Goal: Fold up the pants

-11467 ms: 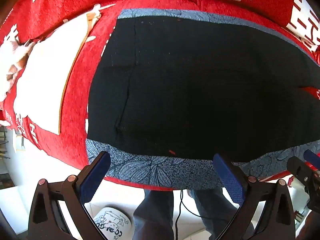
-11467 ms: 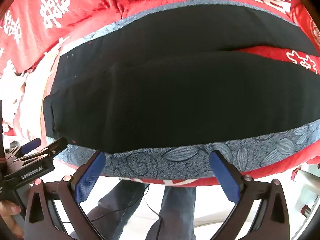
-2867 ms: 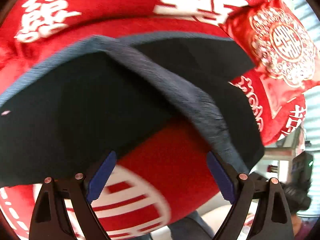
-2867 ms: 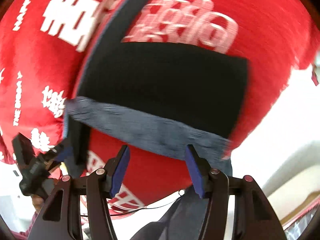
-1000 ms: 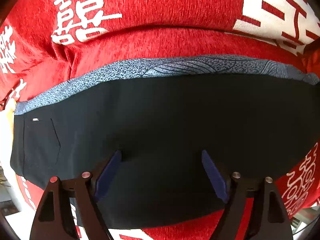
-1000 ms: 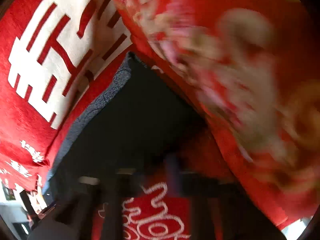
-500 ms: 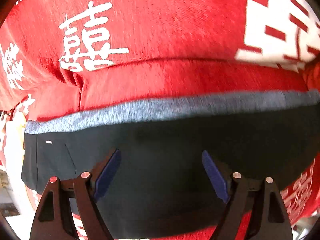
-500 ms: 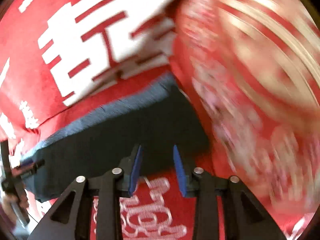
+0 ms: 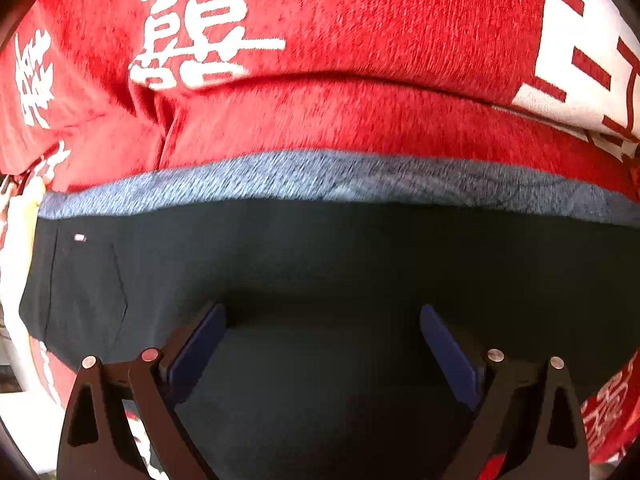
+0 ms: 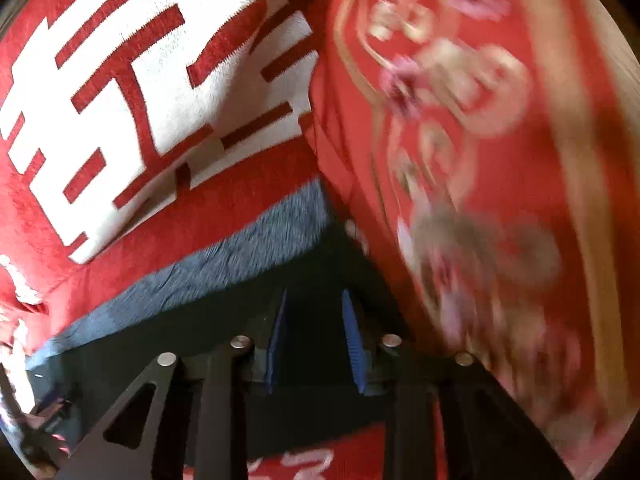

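Two grippers hang nose-down over the black pants [image 9: 320, 264], which lie flat as a long band across a red cover [image 9: 360, 120] printed with white characters, a grey-blue patterned strip [image 9: 320, 178] running along their 12 o'clock edge. The lengthwise fold looks done, and this reads as the release after laying it down. The left gripper [image 9: 322, 320] has just been opening; its jaws stand wide apart with only flat cloth showing between them, nothing pinched. The right gripper [image 10: 314, 316] has also just parted its jaws, but only narrowly, over the pants' end at 3 o'clock beside a red embroidered cushion [image 10: 500, 160]; dark cloth lies between the pads, and they do not appear to press on it.

Next, I judge, comes a crosswise fold: each gripper needs a fresh hold on one end, carrying it over toward the other without dragging the layers askew.

Motion blur smears the cushion and the strip in the right view. The pants' 6 o'clock edge is cut off behind the gripper frames, and whether the layers line up cannot be told.
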The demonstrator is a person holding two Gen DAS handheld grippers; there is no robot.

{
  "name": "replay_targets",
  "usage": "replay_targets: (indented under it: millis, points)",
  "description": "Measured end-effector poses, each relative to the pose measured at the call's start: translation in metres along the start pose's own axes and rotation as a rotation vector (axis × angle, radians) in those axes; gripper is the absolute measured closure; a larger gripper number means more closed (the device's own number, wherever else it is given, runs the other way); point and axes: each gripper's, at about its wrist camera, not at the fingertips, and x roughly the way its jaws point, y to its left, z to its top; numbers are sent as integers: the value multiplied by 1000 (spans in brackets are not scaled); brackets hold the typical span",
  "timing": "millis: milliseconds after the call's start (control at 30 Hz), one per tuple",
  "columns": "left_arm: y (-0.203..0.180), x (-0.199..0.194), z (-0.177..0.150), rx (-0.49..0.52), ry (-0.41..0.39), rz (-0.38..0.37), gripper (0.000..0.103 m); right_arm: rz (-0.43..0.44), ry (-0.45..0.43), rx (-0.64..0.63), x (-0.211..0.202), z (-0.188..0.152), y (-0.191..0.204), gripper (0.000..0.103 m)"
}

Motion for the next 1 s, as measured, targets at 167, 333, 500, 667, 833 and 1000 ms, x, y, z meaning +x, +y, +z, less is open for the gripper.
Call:
replay_targets:
  millis: [167, 333, 500, 667, 833, 1000]
  points:
    - [20, -14, -24, 44, 14, 10, 5, 191, 105, 26, -16, -52, 18, 65]
    - [69, -26, -41, 43, 9, 56, 5, 451, 268, -11, -14, -117, 86, 63]
    - [151, -18, -32, 0, -1, 132, 5, 619, 379, -44, -5, -175, 160, 57]
    - [235, 4, -23, -37, -31, 215, 5, 717, 462, -20, 26, -218, 221, 57]
    - [301, 38, -33, -108, -20, 122, 0, 752, 471, 26, 46, -241, 250, 57]
    - [316, 45, -33, -81, -50, 47, 0, 776, 468, 56, 59, -244, 266, 57]
